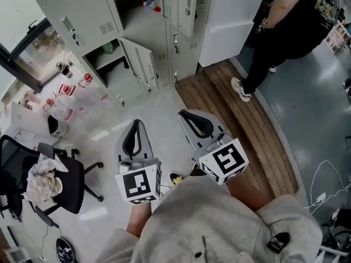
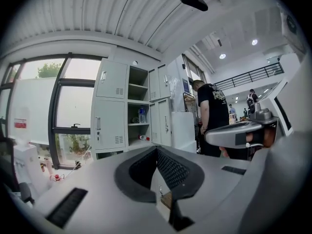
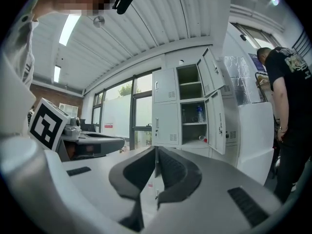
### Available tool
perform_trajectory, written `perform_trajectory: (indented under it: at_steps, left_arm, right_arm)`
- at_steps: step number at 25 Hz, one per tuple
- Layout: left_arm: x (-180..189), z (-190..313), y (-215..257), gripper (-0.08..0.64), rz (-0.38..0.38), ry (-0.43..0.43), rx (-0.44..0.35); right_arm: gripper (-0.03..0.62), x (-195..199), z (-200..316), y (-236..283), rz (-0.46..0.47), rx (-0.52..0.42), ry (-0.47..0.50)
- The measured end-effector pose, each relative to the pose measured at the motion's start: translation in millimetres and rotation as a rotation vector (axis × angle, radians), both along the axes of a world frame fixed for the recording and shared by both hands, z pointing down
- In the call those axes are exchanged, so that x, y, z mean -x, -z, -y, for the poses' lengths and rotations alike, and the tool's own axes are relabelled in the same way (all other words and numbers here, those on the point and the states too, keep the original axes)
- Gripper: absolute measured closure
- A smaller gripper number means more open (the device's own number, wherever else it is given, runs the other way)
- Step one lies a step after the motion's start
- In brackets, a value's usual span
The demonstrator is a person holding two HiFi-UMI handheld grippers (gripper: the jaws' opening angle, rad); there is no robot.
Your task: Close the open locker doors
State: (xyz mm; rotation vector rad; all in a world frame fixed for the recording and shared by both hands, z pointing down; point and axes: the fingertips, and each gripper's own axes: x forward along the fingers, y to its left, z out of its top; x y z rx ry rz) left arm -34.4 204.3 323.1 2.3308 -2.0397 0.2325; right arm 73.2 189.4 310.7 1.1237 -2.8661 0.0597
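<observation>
**Both grippers shut and empty, locker doors not yet reached**

The left gripper (image 1: pixel 136 125) has its jaws pressed together with nothing between the ribbed pads. The right gripper (image 1: pixel 184 114) is the same: jaws together, holding nothing. They are side by side, near each other, both pointing roughly level towards the lockers.

Neither touches anything. Bare pale floor (image 1: pixel 164 106) lies beyond their tips, and the locker bank (image 1: pixel 82 10) stands well apart from them at the far edge of that floor, next to the window.

As I judge it, no part of the task is done. The head view shows 2 doors of 1 column swung out. The upper open door (image 1: pixel 184 4) hangs off a compartment with a plastic bottle (image 1: pixel 151 5) lying on its shelf. The lower open door (image 1: pixel 141 63) is at the bottom tier, nearest the floor. The right gripper view seems to show a 3rd door open higher up. All of them are left to push shut.

The lower open door is ahead and a little left of the left gripper, and the upper one is roughly straight ahead of the right gripper. A person in black (image 1: pixel 290 26) stands right of the lockers.
</observation>
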Motion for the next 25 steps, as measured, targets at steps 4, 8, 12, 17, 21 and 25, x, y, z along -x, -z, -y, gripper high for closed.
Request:
perform_trajectory:
  at_steps: [4, 8, 12, 17, 21, 25]
  left_arm:
    - [6, -1, 3, 0.549, -0.006, -0.018, -0.015]
    - [17, -4, -1, 0.549, 0.0, -0.005, -0.007]
    - [25, -6, -7, 0.549, 0.004, 0.006, 0.005]
    - [29, 0, -6, 0.549, 0.008, 0.014, -0.003]
    - [30, 10, -6, 0.549, 0.013, 0.021, -0.002]
    - [26, 24, -6, 0.549, 0.016, 0.012, -0.012]
  right_arm:
    - [0.552, 2, 2, 4, -0.02, -0.026, -0.032]
    - [0.552, 9, 0, -2, -0.02, -0.008, -0.032]
    - [0.552, 18, -2, -9, -0.034, -0.005, -0.02]
    - [0.552, 25, 4, -11, -0.031, -0.014, 0.002]
    - [0.552, 24, 15, -15, -0.031, -0.002, -0.001]
    - [0.552, 21, 30, -14, -0.03, -0.008, -0.004]
